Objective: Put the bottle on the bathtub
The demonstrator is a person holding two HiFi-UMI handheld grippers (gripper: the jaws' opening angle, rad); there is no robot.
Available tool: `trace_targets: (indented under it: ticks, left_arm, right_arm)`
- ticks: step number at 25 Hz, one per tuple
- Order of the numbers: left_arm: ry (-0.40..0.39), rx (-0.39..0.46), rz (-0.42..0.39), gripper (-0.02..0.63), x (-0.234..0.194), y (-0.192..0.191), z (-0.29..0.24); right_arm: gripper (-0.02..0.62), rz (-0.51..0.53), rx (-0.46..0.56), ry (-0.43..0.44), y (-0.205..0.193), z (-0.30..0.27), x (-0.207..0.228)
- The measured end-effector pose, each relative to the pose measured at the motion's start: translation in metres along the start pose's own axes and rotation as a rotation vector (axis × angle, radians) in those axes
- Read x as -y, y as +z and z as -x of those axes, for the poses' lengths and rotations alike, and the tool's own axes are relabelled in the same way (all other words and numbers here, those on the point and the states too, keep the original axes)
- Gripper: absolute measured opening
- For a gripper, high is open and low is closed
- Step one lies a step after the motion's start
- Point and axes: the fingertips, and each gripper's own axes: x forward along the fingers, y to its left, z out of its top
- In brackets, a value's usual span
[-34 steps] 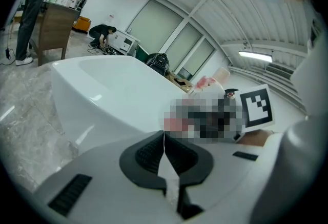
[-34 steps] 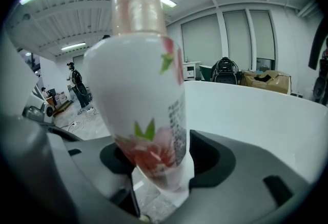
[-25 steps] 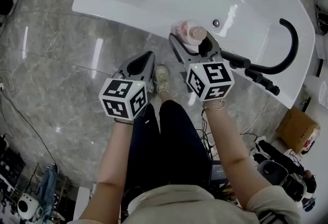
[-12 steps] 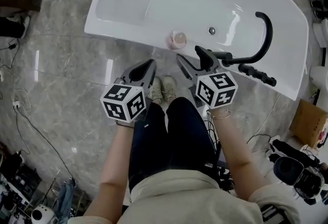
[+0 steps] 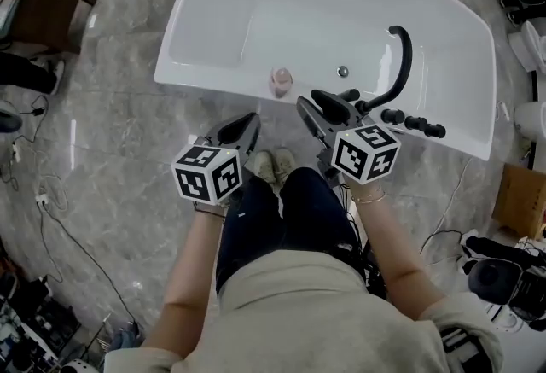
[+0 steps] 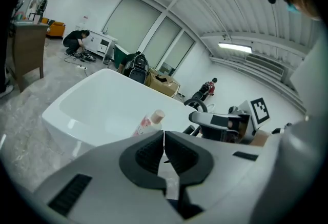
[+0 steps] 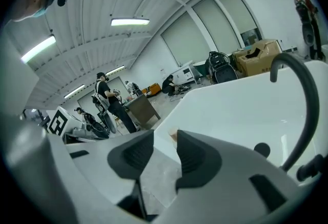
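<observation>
The bottle (image 5: 281, 79) stands on the bathtub (image 5: 207, 86) rim just ahead of the closed left claw (image 5: 252, 118) and the open, empty right claw (image 5: 309, 100). Probably light, slick plastic; grip mid-body.

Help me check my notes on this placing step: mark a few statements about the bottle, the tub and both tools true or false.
1. The bottle stands upright on the near rim of the bathtub. True.
2. The right tool is clamped on the bottle. False: its jaws are apart with nothing between them, and the bottle stands free.
3. The left tool has its jaws together and holds nothing. True.
4. The curved black faucet is on the left tool's side of the bottle. False: it is on the right tool's side.
</observation>
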Motion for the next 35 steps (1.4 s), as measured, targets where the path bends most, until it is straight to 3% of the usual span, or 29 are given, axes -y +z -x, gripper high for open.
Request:
trace_targets:
  ticks: [5,9,11,14,18,22,35]
  left_arm:
    - [0.047,0.029,-0.040,0.008,0.013,0.015,0.017]
    - [0.029,0.045,-0.086,0.008,0.034,0.019,0.031]
    - [0.010,0.069,-0.110,0.008,0.045,0.029,0.037]
    - [0.003,0.117,-0.144,0.008,0.058,0.047,0.044]
    - [0.001,0.115,-0.194,0.008,0.076,0.050,0.049]
    - [0.007,0.145,-0.184,0.008,0.086,0.049,0.051]
    - [0.044,0.155,-0.188,0.009,0.097,0.037,0.054]
  right_arm:
    - [0.000,-0.009,0.037,0.098,0.019,0.021,-0.026]
    - [-0.002,-0.070,0.063,0.289,0.025,0.045,-0.069]
    - [-0.002,-0.091,0.069,0.326,0.028,0.054,-0.083]
    - [-0.002,-0.057,0.088,0.298,0.034,0.063,-0.094]
    - [-0.002,0.041,0.160,0.256,0.046,0.080,-0.108]
    - [-0.002,0.085,0.194,0.250,0.054,0.090,-0.119]
    - [-0.002,0.089,0.155,0.182,0.048,0.086,-0.110]
